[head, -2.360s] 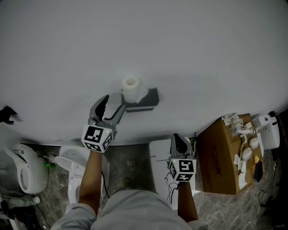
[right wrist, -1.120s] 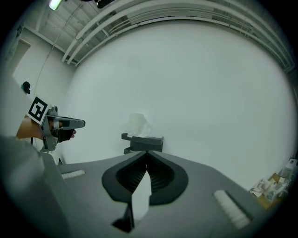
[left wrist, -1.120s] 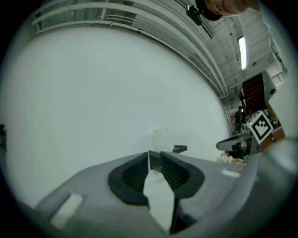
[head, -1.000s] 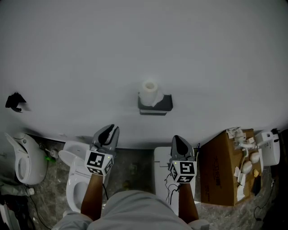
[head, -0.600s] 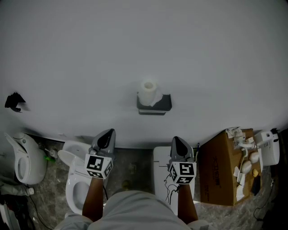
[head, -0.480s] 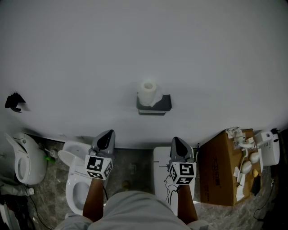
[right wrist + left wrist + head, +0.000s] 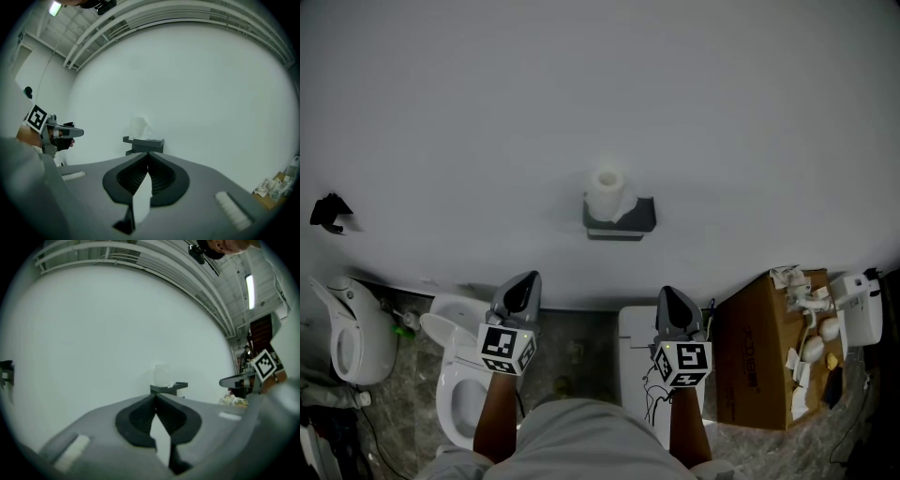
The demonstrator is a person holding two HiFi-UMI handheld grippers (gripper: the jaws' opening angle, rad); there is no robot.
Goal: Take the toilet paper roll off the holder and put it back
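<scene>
Toilet paper roll (image 7: pixel 606 194): on holder (image 7: pixel 637 215)
Around: toilet (image 7: pixel 450 361), cardboard box (image 7: pixel 759 337)
Placement: well beyond left hand-held gripper (image 7: pixel 525 277), right hand-held gripper (image 7: pixel 667 292), both closed, empty

Sticks out from the white wall (image 7: pixel 600 94) as a dark grey holder (image 7: pixel 633 216), bearing the toilet paper roll (image 7: pixel 606 193) upright on its left part. Below, spreads as a mottled stone floor (image 7: pixel 574 349), carrying a white toilet (image 7: pixel 450 398), a white fixture (image 7: pixel 352 342) at far left, a white boxy unit (image 7: pixel 633 361) and an open cardboard box (image 7: pixel 759 342) holding small white parts (image 7: pixel 811 300).
</scene>
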